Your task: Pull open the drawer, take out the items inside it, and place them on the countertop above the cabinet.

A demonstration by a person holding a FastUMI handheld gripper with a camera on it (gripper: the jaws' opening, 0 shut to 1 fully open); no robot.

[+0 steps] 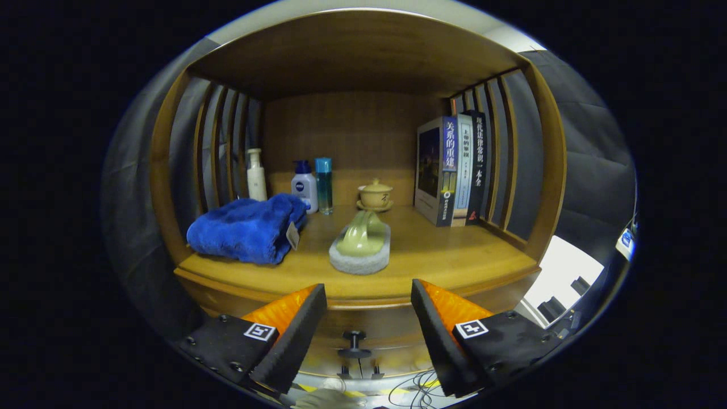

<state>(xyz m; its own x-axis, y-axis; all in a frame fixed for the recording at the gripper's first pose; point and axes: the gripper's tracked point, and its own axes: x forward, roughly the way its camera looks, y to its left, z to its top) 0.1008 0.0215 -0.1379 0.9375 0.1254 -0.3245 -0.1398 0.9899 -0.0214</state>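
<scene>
A: The gripper (368,318) is standing wide open with nothing between its fingers, hovering level with the front edge of the cabinet.

B: And the drawer?

A: The drawer front (363,335) is sitting straight ahead in the gap between the fingers, just under the countertop (448,258). Its dark knob (354,342) is lying almost on the centre line, low between the fingertips. As far as I can tell the front is lying flush, so the drawer is looking closed, though its inside is hidden.

B: So which stage is this?

A: It is fitting two. Either the drawer is waiting to be pulled, or it is closed again. A scrubbing pad with a pale handle (361,245) is already resting on the countertop, just beyond the fingers, and whether it came from inside I cannot tell.

B: What else is lying up there?

A: Beyond the left finger a folded blue towel (245,228) is sitting. Behind it, bottles (306,184) are lining the back wall, probably to leave the front free. A small lidded cup (375,196) is standing further back, and books (451,170) are standing upright beyond the right finger, against the slatted side
</scene>
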